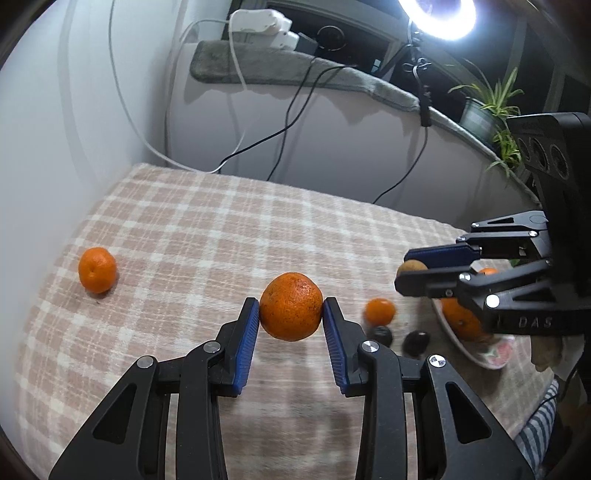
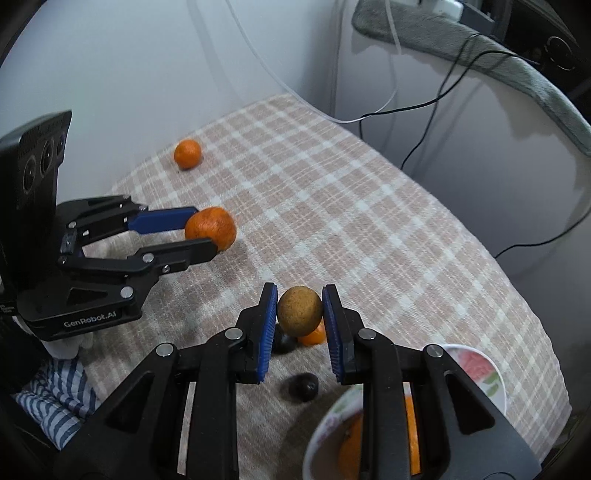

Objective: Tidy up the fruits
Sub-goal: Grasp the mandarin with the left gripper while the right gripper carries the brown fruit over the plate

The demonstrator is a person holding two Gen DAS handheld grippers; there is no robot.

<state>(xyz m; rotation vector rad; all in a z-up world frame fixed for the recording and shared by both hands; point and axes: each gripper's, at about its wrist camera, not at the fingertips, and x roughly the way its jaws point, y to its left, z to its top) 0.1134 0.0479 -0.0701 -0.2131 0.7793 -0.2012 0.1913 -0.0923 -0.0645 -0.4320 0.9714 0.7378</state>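
My left gripper (image 1: 291,314) is shut on a speckled orange (image 1: 291,311), held above the checked cloth; it also shows in the right wrist view (image 2: 210,229). My right gripper (image 2: 300,314) is shut on a small brown round fruit (image 2: 299,310), seen in the left wrist view (image 1: 412,266) above the plate. A floral plate (image 2: 493,373) below it holds an orange (image 1: 460,319). A small orange (image 1: 379,311) and two dark fruits (image 1: 382,335) (image 1: 416,341) lie beside the plate. Another orange (image 1: 97,269) lies far left.
The table has a pink checked cloth (image 1: 221,236). Walls and cables stand behind it. A ring light (image 1: 436,14) and a potted plant (image 1: 487,107) are at the back right. Striped fabric (image 2: 61,391) lies at the table's near edge.
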